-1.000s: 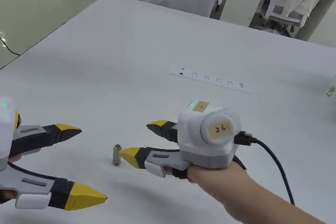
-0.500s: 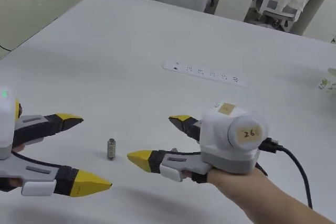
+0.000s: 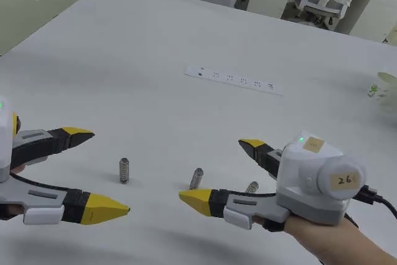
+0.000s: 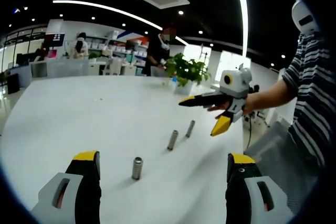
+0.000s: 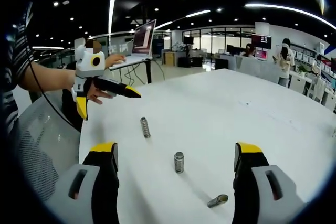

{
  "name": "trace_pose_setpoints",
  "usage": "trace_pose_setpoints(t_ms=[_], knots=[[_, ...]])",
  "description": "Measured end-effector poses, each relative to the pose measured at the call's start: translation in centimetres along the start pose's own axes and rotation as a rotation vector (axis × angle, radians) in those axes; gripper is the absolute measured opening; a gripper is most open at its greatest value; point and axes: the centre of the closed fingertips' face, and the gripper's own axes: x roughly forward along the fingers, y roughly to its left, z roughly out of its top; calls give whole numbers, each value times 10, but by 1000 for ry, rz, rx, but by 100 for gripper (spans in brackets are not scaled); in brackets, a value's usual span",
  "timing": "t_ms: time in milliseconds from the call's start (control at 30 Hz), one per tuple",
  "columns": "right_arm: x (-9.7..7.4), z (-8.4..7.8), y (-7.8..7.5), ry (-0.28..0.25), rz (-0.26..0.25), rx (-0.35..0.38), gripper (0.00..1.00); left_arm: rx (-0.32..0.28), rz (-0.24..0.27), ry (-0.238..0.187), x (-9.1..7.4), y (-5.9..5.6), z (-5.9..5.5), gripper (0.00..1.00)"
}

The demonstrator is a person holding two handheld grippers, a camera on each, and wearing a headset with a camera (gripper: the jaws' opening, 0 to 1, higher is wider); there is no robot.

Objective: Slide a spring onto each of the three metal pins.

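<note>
Springs (image 3: 196, 179), three, on the white desk (image 3: 155, 41) between left gripper (image 3: 110, 171) and right gripper (image 3: 211, 169), all fingers (image 3: 99, 207) wide apart, empty.

left tool (image 3: 110, 171) spread wide, right tool (image 3: 211, 169) spread wide

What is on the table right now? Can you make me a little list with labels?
Table: white
Left claw: open, holding nothing
Right claw: open, holding nothing
Spring by left claw: standing upright
Middle spring: standing
Spring by right claw: tilted over
Power strip: farther back on the table
</note>
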Motion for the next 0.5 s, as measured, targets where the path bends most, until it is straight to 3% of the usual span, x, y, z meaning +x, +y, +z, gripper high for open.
trace_pose_setpoints(t_ms=[367, 500], knots=[[-29, -20, -14, -8, -51, 62, 99, 3, 15, -6, -2, 3, -1, 98], [-45, -35, -19, 12, -76, 69, 99, 7, 21, -4, -3, 3, -2, 98]])
